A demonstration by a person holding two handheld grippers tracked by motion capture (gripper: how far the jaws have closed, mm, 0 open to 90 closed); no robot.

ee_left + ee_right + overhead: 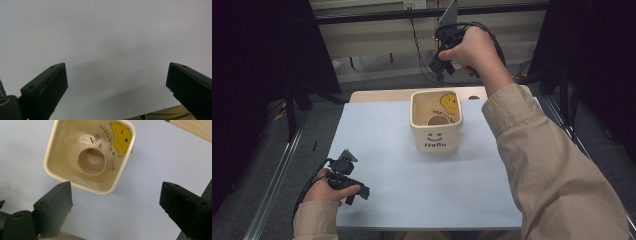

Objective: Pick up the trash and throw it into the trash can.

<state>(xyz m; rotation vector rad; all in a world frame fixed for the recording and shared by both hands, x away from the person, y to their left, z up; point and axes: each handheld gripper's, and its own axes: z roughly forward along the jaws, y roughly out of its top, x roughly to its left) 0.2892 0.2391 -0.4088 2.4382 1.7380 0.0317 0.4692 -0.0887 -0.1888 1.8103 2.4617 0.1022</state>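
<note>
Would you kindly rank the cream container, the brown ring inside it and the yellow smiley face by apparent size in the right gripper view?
1. Cream container, clearly largest.
2. Brown ring and yellow smiley face: these look alike in size, and the smiley runs off the picture's top edge, so I would not rank them.

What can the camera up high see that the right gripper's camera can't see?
The high view alone shows the word Hello and a smile on the front of the cream cup, both of the person's hands, and the left gripper low over the pale sheet. The right gripper view alone shows a barcode sticker inside the cup and the right gripper with open jaws, nothing between them. Both show the cup, its yellow smiley face and the brown ring-shaped thing inside it.
</note>
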